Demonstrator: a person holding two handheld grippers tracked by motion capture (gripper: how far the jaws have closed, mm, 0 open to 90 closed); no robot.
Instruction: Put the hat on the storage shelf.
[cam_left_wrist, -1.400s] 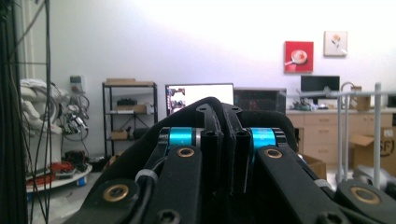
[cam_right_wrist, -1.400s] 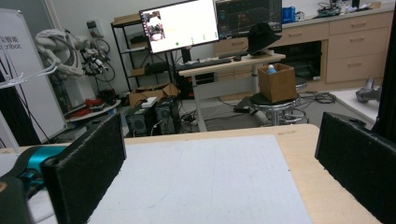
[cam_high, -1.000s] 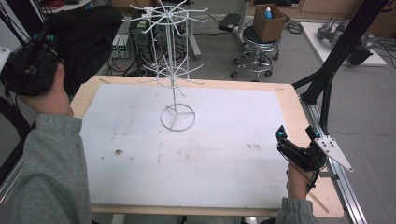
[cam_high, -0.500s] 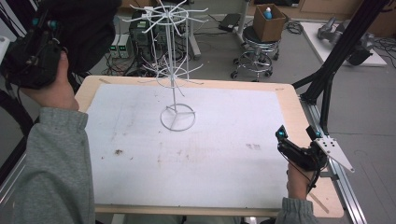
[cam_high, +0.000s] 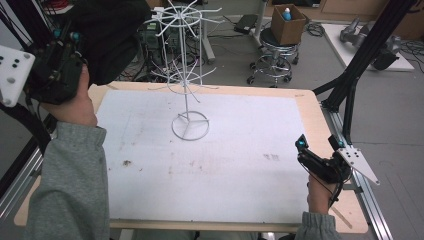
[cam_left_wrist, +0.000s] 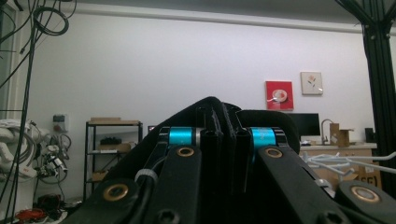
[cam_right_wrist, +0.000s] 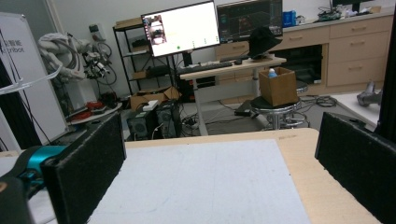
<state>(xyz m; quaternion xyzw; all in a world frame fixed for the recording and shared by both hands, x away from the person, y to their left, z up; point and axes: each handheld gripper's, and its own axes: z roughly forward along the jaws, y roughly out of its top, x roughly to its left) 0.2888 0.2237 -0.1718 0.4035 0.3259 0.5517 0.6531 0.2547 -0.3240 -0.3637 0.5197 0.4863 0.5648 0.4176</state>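
Note:
A white wire display rack (cam_high: 186, 75) with empty hooks stands on its ring base on the white mat (cam_high: 225, 165), left of centre and toward the far side. A person's left hand holds my left gripper (cam_high: 66, 34) raised beyond the table's far left corner. Its jaws are shut together with nothing in them, as the left gripper view (cam_left_wrist: 224, 114) shows, and some of the rack's wire hooks (cam_left_wrist: 345, 161) appear low at right. My right gripper (cam_high: 320, 146) rests at the table's right edge, open and empty (cam_right_wrist: 224, 140), looking across the mat.
The mat covers a wooden table (cam_high: 320, 115). A black frame post (cam_high: 357, 70) rises at the far right corner, and a metal rail (cam_high: 372, 210) runs along the right side. Behind stand a stool with a cardboard box (cam_high: 287, 22), monitors (cam_right_wrist: 182, 28) and equipment racks.
The left hand has carried its shut gripper to the right, closer to the table's far left corner. The right gripper has stayed in place.

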